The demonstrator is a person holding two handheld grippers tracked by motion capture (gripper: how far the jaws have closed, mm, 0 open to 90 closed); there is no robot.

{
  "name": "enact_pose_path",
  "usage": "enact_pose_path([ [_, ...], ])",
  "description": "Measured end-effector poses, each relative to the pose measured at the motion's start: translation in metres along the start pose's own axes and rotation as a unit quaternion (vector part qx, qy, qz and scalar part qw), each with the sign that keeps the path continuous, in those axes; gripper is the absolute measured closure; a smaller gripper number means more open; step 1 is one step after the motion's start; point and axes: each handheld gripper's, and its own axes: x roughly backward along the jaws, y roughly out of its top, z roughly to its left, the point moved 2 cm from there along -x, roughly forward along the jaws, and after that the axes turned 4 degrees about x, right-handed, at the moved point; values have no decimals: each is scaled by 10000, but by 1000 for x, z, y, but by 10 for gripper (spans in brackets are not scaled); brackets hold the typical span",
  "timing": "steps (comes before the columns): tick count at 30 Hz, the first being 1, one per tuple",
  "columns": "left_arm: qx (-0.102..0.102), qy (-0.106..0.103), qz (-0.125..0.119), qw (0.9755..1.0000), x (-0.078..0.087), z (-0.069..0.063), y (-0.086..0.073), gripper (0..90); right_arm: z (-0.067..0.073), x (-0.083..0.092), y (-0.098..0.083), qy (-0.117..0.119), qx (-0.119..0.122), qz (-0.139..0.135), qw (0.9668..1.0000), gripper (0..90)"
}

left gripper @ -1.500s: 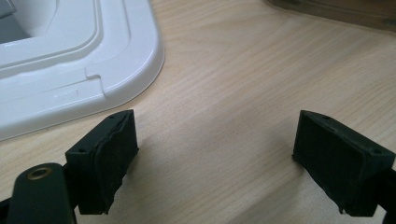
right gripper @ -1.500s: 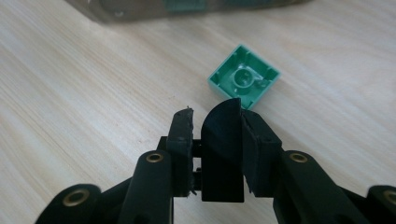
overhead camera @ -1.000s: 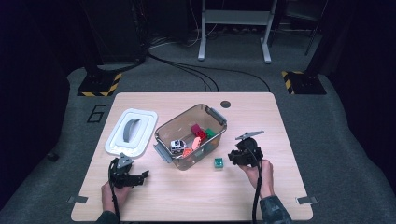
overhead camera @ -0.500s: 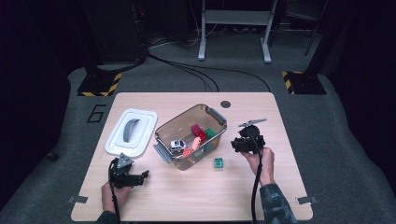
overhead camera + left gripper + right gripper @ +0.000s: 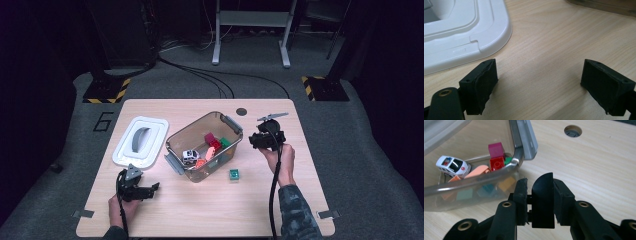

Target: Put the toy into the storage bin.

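Note:
A clear plastic bin (image 5: 173, 138) stands mid-table, holding a white toy car (image 5: 190, 156), red, magenta and green blocks and an orange piece. In the right gripper view the car (image 5: 452, 166) and a red block (image 5: 497, 164) lie behind the bin's wall (image 5: 474, 185). My right gripper (image 5: 255, 141) hovers just right of the bin's right end. It (image 5: 540, 185) is shut on a small black rounded piece (image 5: 543, 195). A green block (image 5: 234, 174) lies on the table in front of the bin. My left gripper (image 5: 153, 188) rests at the front left, open (image 5: 539, 80) and empty.
The bin's white lid (image 5: 140, 141) lies left of the bin, and its corner (image 5: 461, 37) sits just ahead of my left jaws. A round cable hole (image 5: 241, 111) sits near the table's far edge. Bare wood stretches along the front and right.
My right gripper has risen and moved away from me, from beside the green block to the bin's right end, still closed. The left gripper has stayed put.

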Motion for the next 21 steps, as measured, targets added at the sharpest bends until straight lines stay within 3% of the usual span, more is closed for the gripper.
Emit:
enact_pose_path([
  [12, 0, -2, 1, 10000, 0, 0, 0, 135, -1, 10, 32, -227, 171, -235, 9993, 678],
  [21, 3, -5, -1, 10000, 0, 0, 0, 136, 13, 13, 53, -49, 331, -439, 9985, 678],
])
